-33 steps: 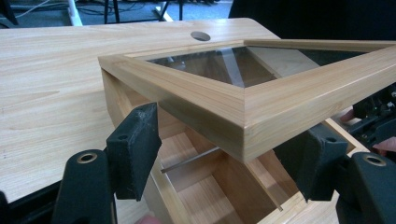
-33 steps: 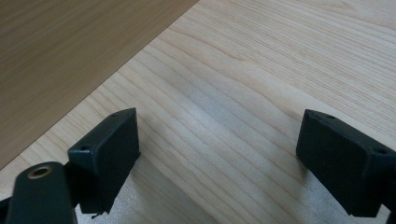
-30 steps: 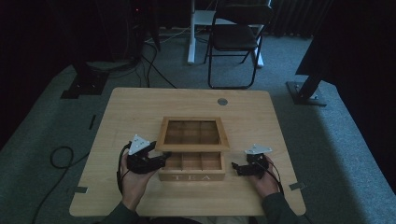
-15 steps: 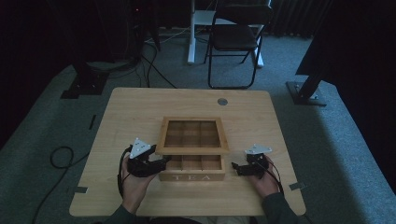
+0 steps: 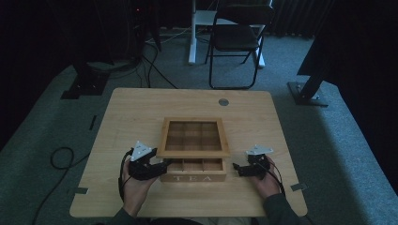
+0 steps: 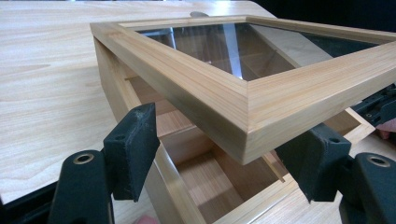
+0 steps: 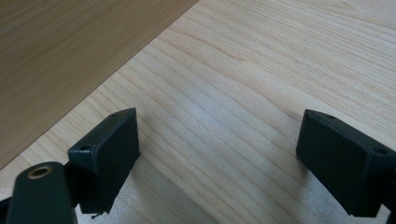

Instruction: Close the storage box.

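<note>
Tea box [image 5: 193,171] is being kept at the near middle of the wooden table [image 5: 141,112], its glass-paned lid [image 5: 192,137] raised and tilted above the open compartments. The lid's near-left corner is being straddled by the left gripper [image 6: 224,158], whose jaws have just been opening and are spread wide, the pads clear of the wood. The right gripper [image 5: 240,168] is being held wide open just beside the box's right end, over bare tabletop.

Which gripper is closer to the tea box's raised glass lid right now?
Left. The left gripper is at the front left corner of the lid, its open jaws either side of that corner. The right gripper rests beside the tea box, apart from the lid.
</note>
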Demonstrator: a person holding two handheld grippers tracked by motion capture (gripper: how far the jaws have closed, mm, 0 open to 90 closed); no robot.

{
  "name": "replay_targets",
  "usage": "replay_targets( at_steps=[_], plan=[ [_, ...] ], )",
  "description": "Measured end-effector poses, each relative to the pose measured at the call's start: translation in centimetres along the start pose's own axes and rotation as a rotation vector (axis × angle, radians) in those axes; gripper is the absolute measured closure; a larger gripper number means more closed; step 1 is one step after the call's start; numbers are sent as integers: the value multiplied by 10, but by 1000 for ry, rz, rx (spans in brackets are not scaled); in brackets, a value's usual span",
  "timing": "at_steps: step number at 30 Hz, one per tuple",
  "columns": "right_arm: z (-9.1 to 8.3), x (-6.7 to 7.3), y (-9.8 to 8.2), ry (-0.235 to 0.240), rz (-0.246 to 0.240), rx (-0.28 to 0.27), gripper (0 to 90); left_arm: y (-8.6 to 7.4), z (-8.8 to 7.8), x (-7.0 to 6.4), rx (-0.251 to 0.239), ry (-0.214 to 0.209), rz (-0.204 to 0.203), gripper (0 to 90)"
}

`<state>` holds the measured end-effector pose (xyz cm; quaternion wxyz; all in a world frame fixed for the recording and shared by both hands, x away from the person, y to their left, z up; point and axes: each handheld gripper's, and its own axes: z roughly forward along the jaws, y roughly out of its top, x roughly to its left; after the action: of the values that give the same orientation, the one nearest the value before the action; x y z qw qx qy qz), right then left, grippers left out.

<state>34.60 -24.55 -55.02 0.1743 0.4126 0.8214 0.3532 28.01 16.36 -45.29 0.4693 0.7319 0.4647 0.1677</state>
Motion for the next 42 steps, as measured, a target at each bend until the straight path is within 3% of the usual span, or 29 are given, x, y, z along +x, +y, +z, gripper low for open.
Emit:
replay_targets(
  at_steps=[9,42],
  plan=[
    [0,0,0,0,0,0,130,-6,2,0,9,-4,-15,310],
    [0,0,0,0,-2,1,129,-32,10,-2,67,15,3,310]
  ],
)
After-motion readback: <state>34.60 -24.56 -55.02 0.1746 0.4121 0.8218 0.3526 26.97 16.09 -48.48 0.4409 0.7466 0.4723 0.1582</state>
